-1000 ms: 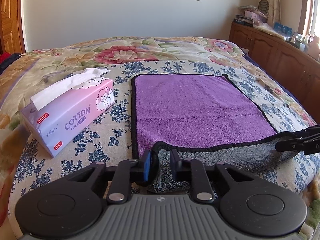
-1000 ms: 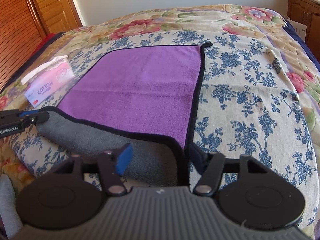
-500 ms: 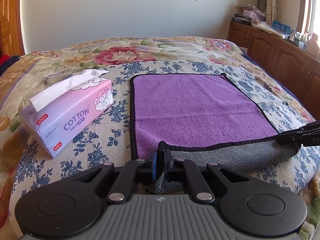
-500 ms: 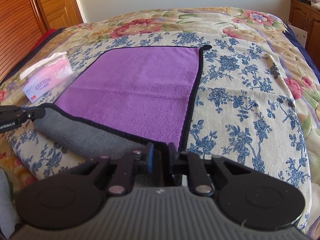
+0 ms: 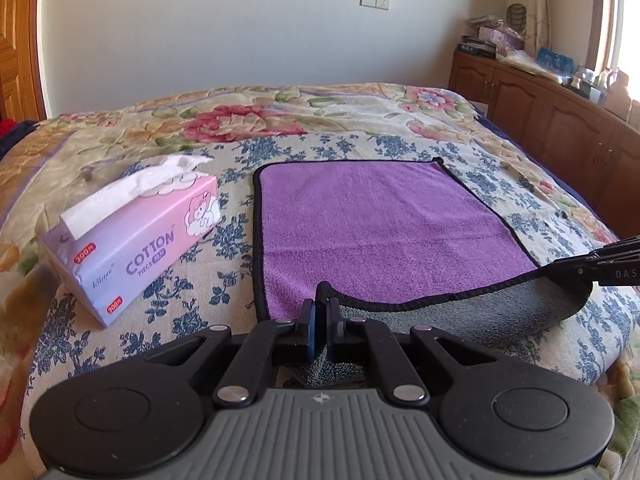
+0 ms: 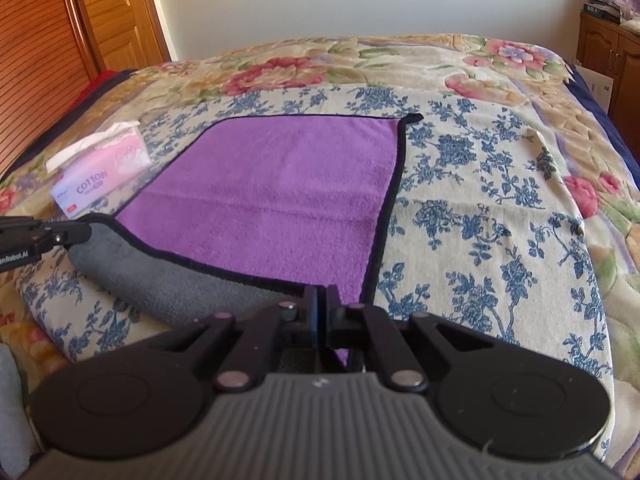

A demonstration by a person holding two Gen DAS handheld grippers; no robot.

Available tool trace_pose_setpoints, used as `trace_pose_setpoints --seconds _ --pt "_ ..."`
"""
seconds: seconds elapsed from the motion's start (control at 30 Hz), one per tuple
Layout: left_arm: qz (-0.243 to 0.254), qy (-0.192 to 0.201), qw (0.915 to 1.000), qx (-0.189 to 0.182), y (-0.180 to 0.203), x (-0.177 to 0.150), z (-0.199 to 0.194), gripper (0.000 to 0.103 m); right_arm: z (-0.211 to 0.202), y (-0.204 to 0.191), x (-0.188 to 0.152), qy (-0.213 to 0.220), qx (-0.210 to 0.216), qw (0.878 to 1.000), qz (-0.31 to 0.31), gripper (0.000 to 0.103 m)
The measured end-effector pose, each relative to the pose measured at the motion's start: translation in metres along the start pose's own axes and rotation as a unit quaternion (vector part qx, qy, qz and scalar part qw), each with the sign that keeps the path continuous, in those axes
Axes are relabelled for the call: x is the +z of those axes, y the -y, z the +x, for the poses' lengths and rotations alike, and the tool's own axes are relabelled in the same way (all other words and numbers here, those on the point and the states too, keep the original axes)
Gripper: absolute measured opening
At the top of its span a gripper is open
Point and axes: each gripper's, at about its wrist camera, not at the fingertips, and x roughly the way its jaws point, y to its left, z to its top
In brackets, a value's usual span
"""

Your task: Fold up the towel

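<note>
A purple towel (image 5: 372,220) with a black hem and grey underside lies on the bed; it also shows in the right wrist view (image 6: 276,196). Its near edge is lifted, so the grey underside (image 5: 480,316) faces me. My left gripper (image 5: 321,312) is shut on the towel's near left corner. My right gripper (image 6: 321,300) is shut on the near right corner. Each gripper shows in the other's view, the right one (image 5: 592,268) at the far right and the left one (image 6: 40,236) at the far left.
A pink tissue box (image 5: 136,232) stands left of the towel, also in the right wrist view (image 6: 100,172). The flowered bedspread (image 6: 480,208) covers the bed. A wooden cabinet (image 5: 560,120) runs along the right; a wooden door (image 6: 116,12) is at the back left.
Both grippers closed from open onto the towel's near corners and rose slightly, lifting the near edge so more grey underside shows.
</note>
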Motion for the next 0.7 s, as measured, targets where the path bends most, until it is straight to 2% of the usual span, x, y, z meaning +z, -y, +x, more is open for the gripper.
trace_pose_setpoints --seconds 0.3,0.7 --pt "0.002 0.013 0.9999 -0.004 0.002 0.003 -0.006 0.005 -0.006 0.000 0.004 0.021 0.002 1.000 -0.002 0.004" --pt "-0.010 0.040 0.9991 -0.005 0.001 0.012 -0.014 0.005 -0.018 -0.003 0.015 0.069 0.004 0.998 -0.014 0.004"
